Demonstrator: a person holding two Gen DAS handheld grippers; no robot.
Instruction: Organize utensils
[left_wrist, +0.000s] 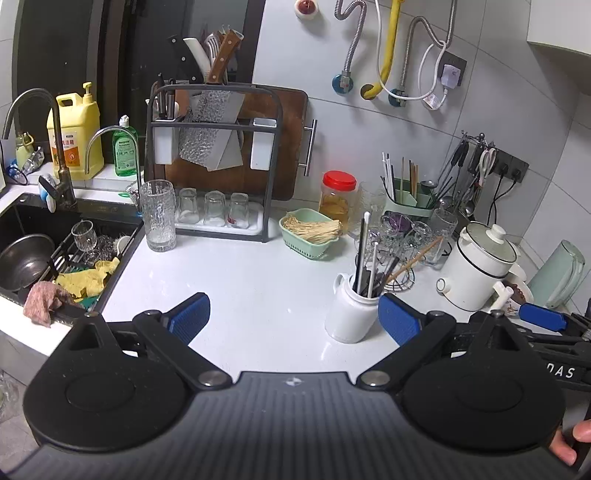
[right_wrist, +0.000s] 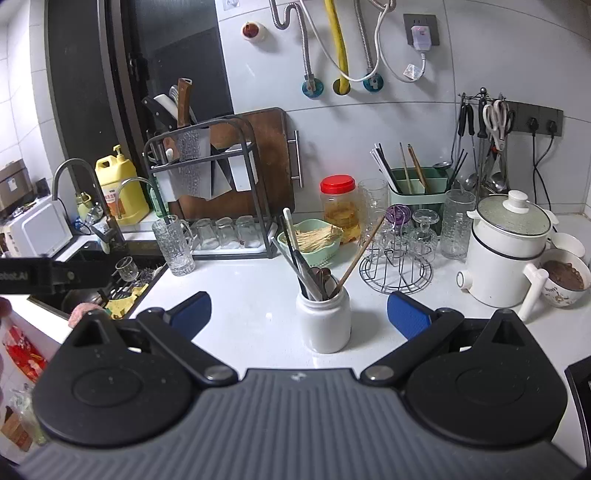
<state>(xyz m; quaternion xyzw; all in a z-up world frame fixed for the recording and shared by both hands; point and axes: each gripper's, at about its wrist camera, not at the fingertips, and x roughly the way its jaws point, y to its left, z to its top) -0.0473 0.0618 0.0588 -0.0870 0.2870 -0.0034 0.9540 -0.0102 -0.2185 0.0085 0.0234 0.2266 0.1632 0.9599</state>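
Currently you are holding both tongs spread, empty; crowding the white jar risks tipping its chopsticks.

White jar: the lower ends of the chopsticks and spoons inside are hidden by its wall; how many pieces it holds cannot be counted.
Green utensil caddy: its lower front is hidden behind glasses; its compartments cannot be told apart.
Hanging tools: too small and crowded to name beyond scissors and ladles.
Yellow detergent jug: label print too blurred to read.
Sink: cut off by the left edge of the left wrist view; its basin is partly covered by a rack and cloths.
Person's fingers: only the tips show at the lower right edge.
Cutting board: largely hidden behind the knife rack.
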